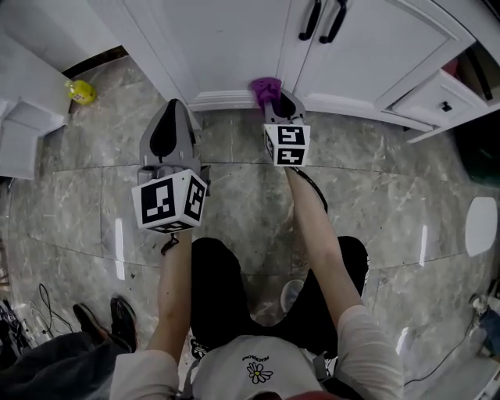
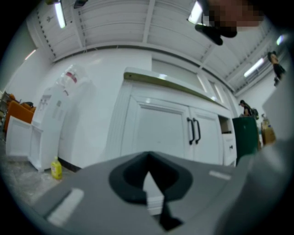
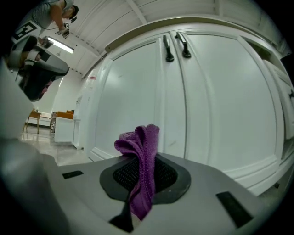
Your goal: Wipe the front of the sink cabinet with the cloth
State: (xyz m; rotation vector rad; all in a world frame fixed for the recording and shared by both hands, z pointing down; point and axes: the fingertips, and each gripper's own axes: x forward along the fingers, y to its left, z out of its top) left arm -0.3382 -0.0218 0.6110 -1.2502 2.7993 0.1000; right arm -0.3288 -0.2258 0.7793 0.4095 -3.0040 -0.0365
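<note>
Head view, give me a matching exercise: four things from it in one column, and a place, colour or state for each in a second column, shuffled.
1. cloth
2. bottle
3. door handles
4. left gripper

A. black, on the cabinet doors
B. shut, nothing in it
C. yellow, on the floor at far left
D. purple, pinched in the right gripper

Pairs: 1-D, 2-C, 3-A, 4-B.

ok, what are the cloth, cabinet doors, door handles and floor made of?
Cloth: purple knitted fabric, with visible ribbing and limp folds.
Cabinet doors: white painted or laminated panels with a smooth satin finish; core unclear.
Door handles: matte black, likely metal.
Floor: grey veined stone or stone-look tile, with glossy reflections.
</note>
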